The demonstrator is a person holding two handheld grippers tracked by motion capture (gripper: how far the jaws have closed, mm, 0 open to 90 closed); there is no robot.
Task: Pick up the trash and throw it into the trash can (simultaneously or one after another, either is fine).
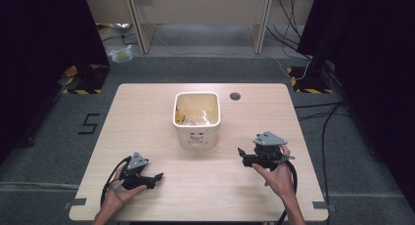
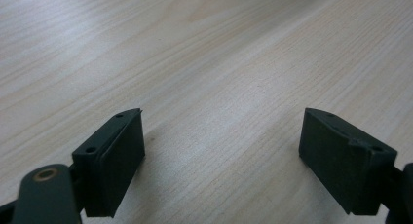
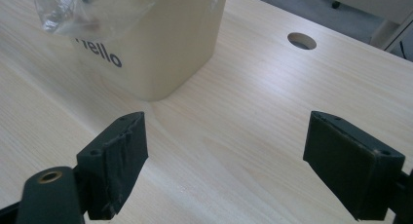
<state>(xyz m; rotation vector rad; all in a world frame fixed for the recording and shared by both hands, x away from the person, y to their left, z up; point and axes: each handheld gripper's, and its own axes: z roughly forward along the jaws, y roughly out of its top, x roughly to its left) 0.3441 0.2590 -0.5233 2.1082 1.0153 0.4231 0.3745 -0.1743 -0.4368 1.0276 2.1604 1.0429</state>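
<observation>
A cream square bin (image 1: 196, 118) lined with a clear plastic bag stands near the middle of the wooden table (image 1: 147, 112); "hello" is printed on its side (image 3: 160, 53). My left gripper (image 1: 157, 177) rests low over the table's front left, open, with bare wood between its jaws (image 2: 221, 136). My right gripper (image 1: 241, 153) is held to the right of the bin, pointing left toward it, open with nothing between its jaws (image 3: 226, 146). The bag's rim (image 3: 83, 9) folds over the bin's top edge.
A round cable hole (image 1: 235, 96) is in the table behind and right of the bin, and shows too in the right gripper view (image 3: 301, 41). Cables (image 1: 313, 107) trail on the floor at the right. Desk legs (image 1: 139, 24) stand beyond the table.
</observation>
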